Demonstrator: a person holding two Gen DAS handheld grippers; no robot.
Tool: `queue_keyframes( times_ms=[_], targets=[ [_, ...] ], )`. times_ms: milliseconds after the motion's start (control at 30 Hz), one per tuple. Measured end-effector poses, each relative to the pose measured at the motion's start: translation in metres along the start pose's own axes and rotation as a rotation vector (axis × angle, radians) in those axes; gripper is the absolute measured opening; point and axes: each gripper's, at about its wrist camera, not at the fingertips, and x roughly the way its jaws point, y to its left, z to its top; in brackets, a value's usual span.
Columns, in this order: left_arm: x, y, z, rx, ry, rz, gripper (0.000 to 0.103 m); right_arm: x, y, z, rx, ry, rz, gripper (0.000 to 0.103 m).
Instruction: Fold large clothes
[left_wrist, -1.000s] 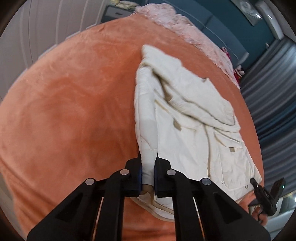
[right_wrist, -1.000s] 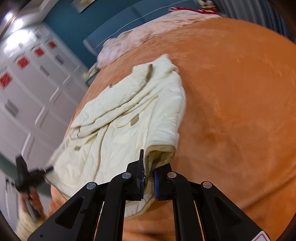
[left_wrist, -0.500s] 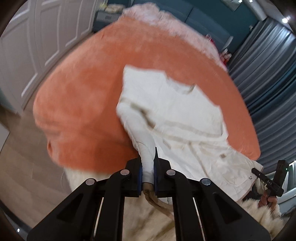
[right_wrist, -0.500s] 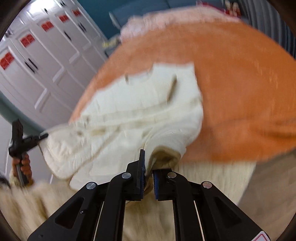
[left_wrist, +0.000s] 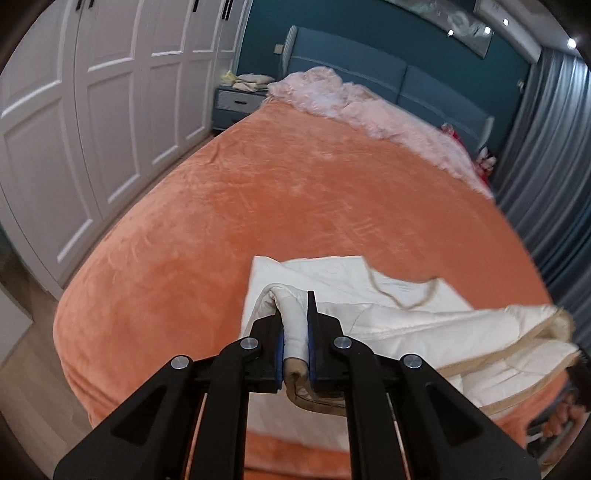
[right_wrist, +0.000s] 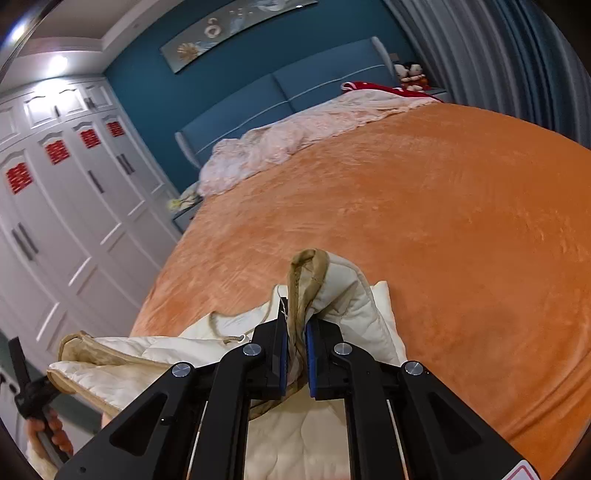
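- Orange blanket (left_wrist: 295, 192) covers the bed, white wardrobe doors (left_wrist: 74, 110) at the frame's left
- Cream coat (left_wrist: 369, 295) lies at the bed's near edge, lower middle, its long axis running left to right
- Left gripper (left_wrist: 295, 332) clamps a cream fold
- Right gripper (right_wrist: 295, 332) clamps the tan-trimmed edge

Cream quilted coat (left_wrist: 406, 325) with tan trim, plain orange blanket (left_wrist: 295, 192), black tongs (left_wrist: 294, 343) with blue pads (left_wrist: 280, 347)

Red double-happiness paper signs (right_wrist: 57, 152) mark the white wardrobe doors (right_wrist: 74, 221), left of the right gripper (right_wrist: 295, 339).
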Motion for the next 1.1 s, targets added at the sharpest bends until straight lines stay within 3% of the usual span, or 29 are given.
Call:
queue_keyframes(
  times_ms=[333, 500, 667, 767, 800, 833, 900, 1100],
  targets=[
    [0.099, -0.004, 0.0, 0.014, 0.087, 0.108, 0.012, 0.069, -0.015, -0.005, 0.055, 0.032, -0.098, 0.011],
    [0.122, 0.008, -0.003, -0.045, 0.122, 0.082, 0.013, 0.073, -0.02, -0.003, 0.096, 0.002, -0.087, 0.017],
    [0.102, 0.014, 0.005, -0.127, 0.051, -0.021, 0.021, 0.064, -0.014, 0.003, 0.045, -0.057, -0.11, 0.026],
    [0.086, 0.017, 0.013, -0.165, 0.0, -0.051, 0.041, 0.053, -0.011, 0.007, 0.021, -0.102, -0.117, 0.042],
    [0.078, 0.018, 0.015, -0.169, -0.054, -0.016, 0.065, 0.049, -0.011, 0.009, 0.012, -0.117, -0.12, 0.049],
    [0.065, 0.019, 0.018, -0.164, -0.133, 0.026, 0.082, 0.047, -0.011, 0.01, 0.003, -0.121, -0.122, 0.053],
    [0.061, 0.02, 0.024, -0.147, -0.164, 0.029, 0.086, 0.051, -0.01, 0.011, -0.024, -0.106, -0.133, 0.053],
    [0.118, 0.022, 0.033, -0.146, 0.073, -0.072, 0.086, 0.088, -0.022, 0.007, -0.022, 0.03, -0.149, 0.057]
  ],
)
